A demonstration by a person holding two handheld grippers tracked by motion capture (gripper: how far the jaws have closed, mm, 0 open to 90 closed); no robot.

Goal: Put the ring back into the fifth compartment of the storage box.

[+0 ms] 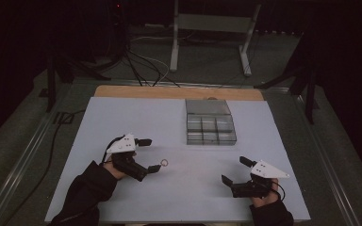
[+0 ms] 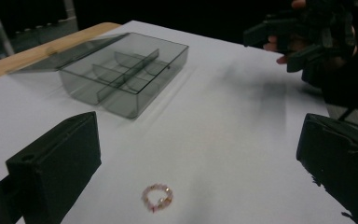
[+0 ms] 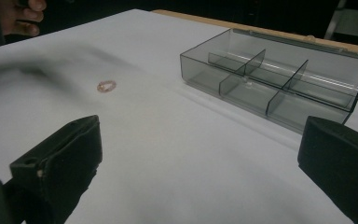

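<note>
A small pink beaded ring [image 1: 164, 163] lies on the white table sheet [image 1: 122, 117], just right of my left gripper [image 1: 149, 155]. That gripper is open, and in the left gripper view the ring [image 2: 157, 197] sits on the sheet between its jaws, close in, with nothing touching it. A smoky clear compartment box [image 1: 210, 131] stands at the back centre with its lid [image 1: 207, 107] laid open behind it. My right gripper [image 1: 236, 171] is open and holds nothing at the front right. In the right gripper view the ring [image 3: 106, 86] lies far left and the box [image 3: 200, 74] lies ahead.
A wooden table edge [image 1: 169, 92] runs along the far side of the sheet. Beyond it, a white metal frame [image 1: 212, 28] and cables [image 1: 141, 66] lie on the dark floor. The box's compartments [image 2: 121, 74] look empty.
</note>
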